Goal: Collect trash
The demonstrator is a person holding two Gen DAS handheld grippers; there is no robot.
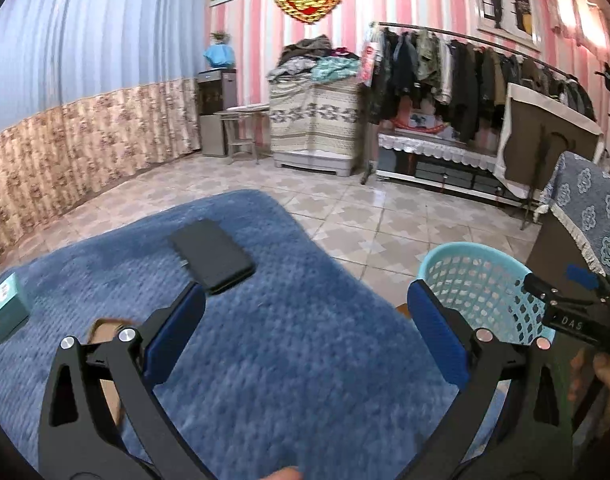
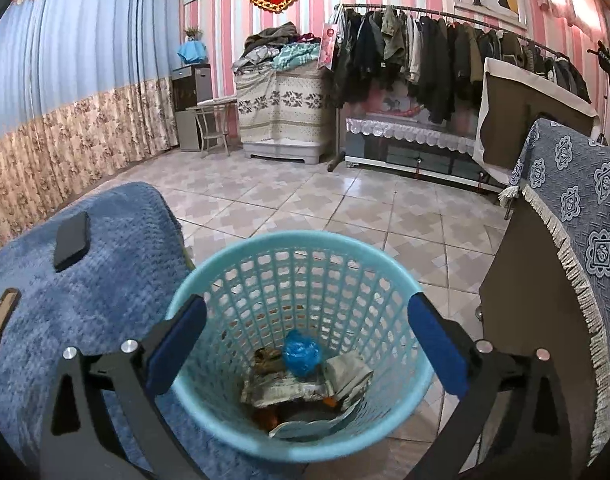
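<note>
The right gripper (image 2: 307,344) is held over a light blue plastic lattice wastebasket (image 2: 409,400), its blue-padded fingers (image 2: 177,348) spread wide with nothing between them. The basket's round mouth lies between and just beyond the fingertips. At the bottom of the basket, below the gap between the fingers, a crumpled blue plastic ball (image 2: 301,353) is seen resting on folded newspaper (image 2: 285,392), with a grey crumpled paper wad (image 2: 351,372) just beside it toward the right finger and brownish scraps toward the left finger. Left of the left finger a blue knitted cloth (image 2: 105,280) covers the tabletop, and a flat black rectangular phone (image 2: 72,246) lies on it, well beyond that finger.

The left gripper (image 1: 307,328) is held above the same blue knitted cloth (image 1: 265,360); its blue-padded fingers (image 1: 173,344) are likewise spread wide and hold nothing. The black phone (image 1: 213,256) lies just beyond the left fingertip. A small teal and white cardboard box (image 1: 5,312) sits on the cloth far out to the left of that finger, and a brown flat object is partly hidden behind the left finger. Beyond the right fingertip the light blue wastebasket (image 1: 477,280) stands on the tiled floor (image 1: 365,216), with the right gripper's black frame over its far right side.
</note>
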